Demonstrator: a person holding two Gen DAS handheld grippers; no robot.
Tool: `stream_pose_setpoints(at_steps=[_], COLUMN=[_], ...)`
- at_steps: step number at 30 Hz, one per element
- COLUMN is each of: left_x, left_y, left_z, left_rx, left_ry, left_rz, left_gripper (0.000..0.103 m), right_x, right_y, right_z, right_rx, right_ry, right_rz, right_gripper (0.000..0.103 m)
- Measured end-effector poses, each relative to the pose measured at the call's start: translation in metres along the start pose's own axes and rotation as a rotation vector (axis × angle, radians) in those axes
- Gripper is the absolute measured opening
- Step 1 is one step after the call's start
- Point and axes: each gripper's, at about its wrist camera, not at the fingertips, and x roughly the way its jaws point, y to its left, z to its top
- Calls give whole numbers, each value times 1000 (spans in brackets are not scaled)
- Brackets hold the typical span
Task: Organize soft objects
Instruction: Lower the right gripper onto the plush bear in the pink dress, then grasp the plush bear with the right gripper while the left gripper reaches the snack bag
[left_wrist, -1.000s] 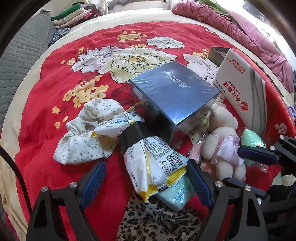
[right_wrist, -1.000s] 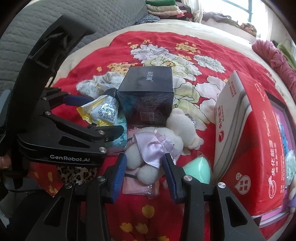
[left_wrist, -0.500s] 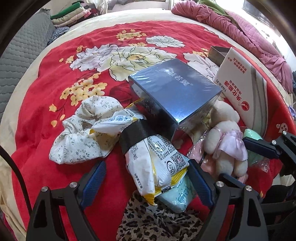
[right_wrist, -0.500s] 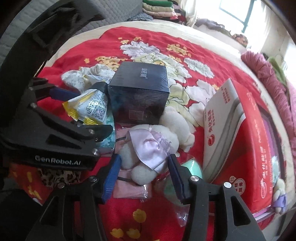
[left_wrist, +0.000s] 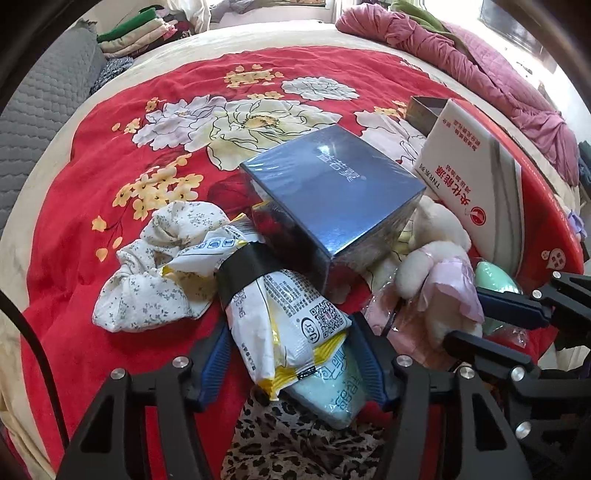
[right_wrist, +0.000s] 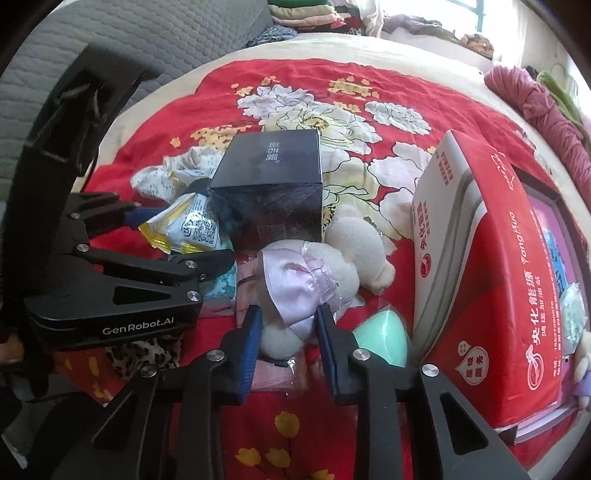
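A white and yellow snack packet (left_wrist: 291, 314) with a black band lies on a mint tissue pack (left_wrist: 332, 387). My left gripper (left_wrist: 291, 354) straddles both. Its jaws are closing and the pads touch the packet's sides, as the right wrist view of the packet (right_wrist: 188, 225) also shows. A cream plush bear (right_wrist: 354, 236) in a pink dress lies against a dark blue box (right_wrist: 273, 173). My right gripper (right_wrist: 288, 332) is closing on the bear's legs and skirt, its pads pressing them. The two grippers sit side by side.
A floral cloth (left_wrist: 155, 280) lies left of the packet and a leopard-print cloth (left_wrist: 295, 443) below it. A red and white carton (right_wrist: 491, 258) stands to the right, with a mint sponge (right_wrist: 384, 336) beside it. Folded clothes (left_wrist: 136, 26) and a pink blanket (left_wrist: 480, 62) edge the bed.
The left jaws have narrowed from wide apart onto the packet. The right jaws widened briefly, then closed on the bear's lower body. Neither hand has shifted much.
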Motion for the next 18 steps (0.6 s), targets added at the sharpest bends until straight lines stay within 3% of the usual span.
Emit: stream_pose_setpoints(at_steps=[4,7,11,18], left_x=[-6,-12,-21,-40], left_y=[1,5,14,22], left_z=[-1,-2,-2,-5], left_rx=[2,-6,-32,-48], left_ry=[-13,-26,-36,-66], left_rz=[2,17,-2,-45], left_gripper=[57,37,27,21], right_x=[-9,-18,-31,-54], right_y=[-4,-6,-9,-6], right_z=[3,6,10,15], right_rx=[18,32,51,46], right_ry=[-21,-38,-61,-100], right_rz=[35,61,92,125], right_gripper=[27,27,26,26])
